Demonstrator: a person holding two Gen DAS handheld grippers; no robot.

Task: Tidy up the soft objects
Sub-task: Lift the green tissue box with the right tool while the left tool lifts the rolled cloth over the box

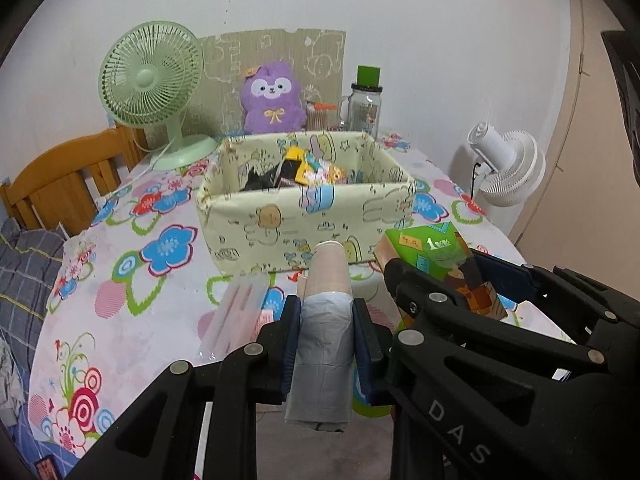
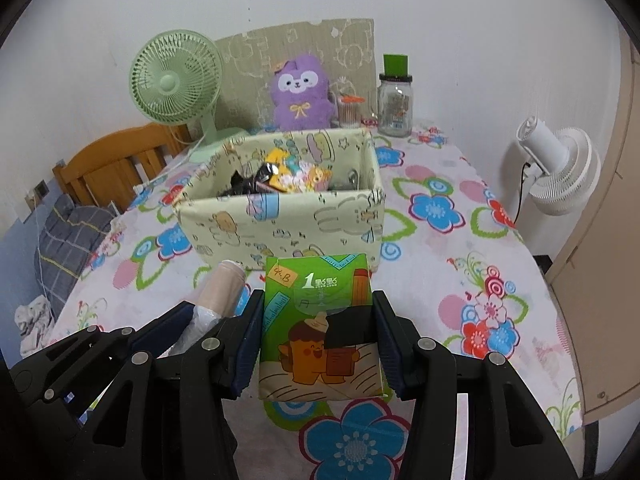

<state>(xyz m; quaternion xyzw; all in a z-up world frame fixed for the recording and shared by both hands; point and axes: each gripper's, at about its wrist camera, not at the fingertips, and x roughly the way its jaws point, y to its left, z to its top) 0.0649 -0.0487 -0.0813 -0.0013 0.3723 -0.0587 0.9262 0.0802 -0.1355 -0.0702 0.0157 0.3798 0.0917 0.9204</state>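
My left gripper [image 1: 326, 344] is shut on a roll of grey and beige plastic bags [image 1: 326, 320], held above the table in front of the fabric storage box [image 1: 280, 224]. My right gripper [image 2: 318, 344] is shut on a green tissue pack [image 2: 318, 320] with a cartoon print, also in front of the box [image 2: 280, 224]. The two grippers are side by side; the tissue pack shows in the left wrist view [image 1: 436, 256] and the roll in the right wrist view [image 2: 222, 288]. The box holds several small packets. A purple plush toy [image 1: 272, 98] sits behind the box.
A flowered cloth covers the table [image 1: 132, 280]. A clear flat packet [image 1: 240, 316] lies on it left of the roll. A green desk fan [image 1: 154, 84] and a glass jar [image 1: 366, 98] stand at the back. A white fan [image 2: 560, 168] stands right, a wooden bed frame [image 1: 68, 184] left.
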